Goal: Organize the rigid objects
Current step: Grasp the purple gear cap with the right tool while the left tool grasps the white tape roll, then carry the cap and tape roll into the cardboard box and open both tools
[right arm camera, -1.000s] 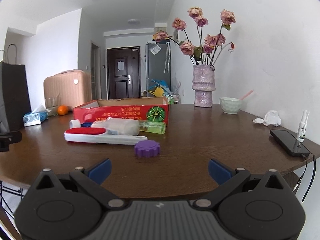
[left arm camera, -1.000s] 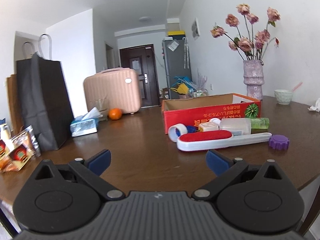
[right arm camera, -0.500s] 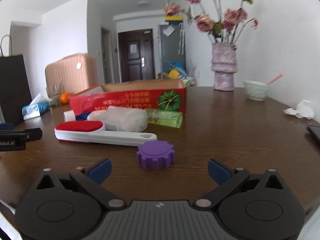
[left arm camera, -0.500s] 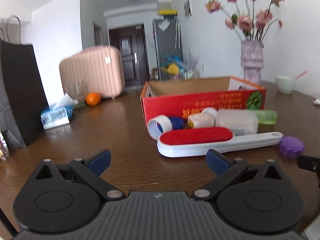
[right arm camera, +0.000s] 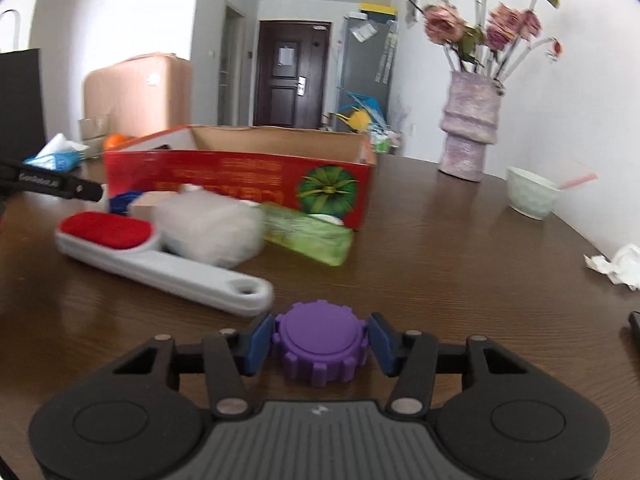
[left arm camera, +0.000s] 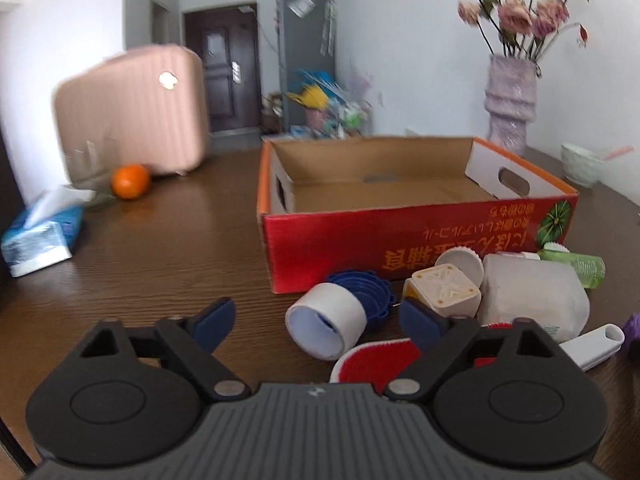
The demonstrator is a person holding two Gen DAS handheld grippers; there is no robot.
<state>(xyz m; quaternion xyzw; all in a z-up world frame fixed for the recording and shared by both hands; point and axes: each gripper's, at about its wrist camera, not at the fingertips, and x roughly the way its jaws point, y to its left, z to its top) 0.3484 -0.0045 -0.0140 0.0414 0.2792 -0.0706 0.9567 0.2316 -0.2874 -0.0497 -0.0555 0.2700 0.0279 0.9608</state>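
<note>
In the left wrist view a white tape roll [left arm camera: 326,320] lies on its side between the fingers of my left gripper [left arm camera: 318,318]. The jaws are closing and do not touch the roll. Beside it lie a blue lid [left arm camera: 366,286], a cream square block [left arm camera: 444,292], a white bottle [left arm camera: 532,296], a green bottle [left arm camera: 576,266] and a red-padded lint brush [left arm camera: 376,356]. Behind them stands the open red cardboard box [left arm camera: 400,236], with nothing visible inside it. My right gripper [right arm camera: 320,344] is closing on a purple ridged cap [right arm camera: 320,350], with both pads against its sides.
On the brown table are a tissue pack [left arm camera: 40,236], an orange [left arm camera: 130,180], a vase of flowers [right arm camera: 470,136], a pale bowl [right arm camera: 532,192], crumpled paper [right arm camera: 618,264] and a dark phone's edge [right arm camera: 634,324]. A pink suitcase [left arm camera: 132,108] stands at the far left.
Both grippers have moved forward to the pile in front of the box. The right jaws narrowed from wide open onto the purple cap. The left jaws narrowed around the tape roll.
</note>
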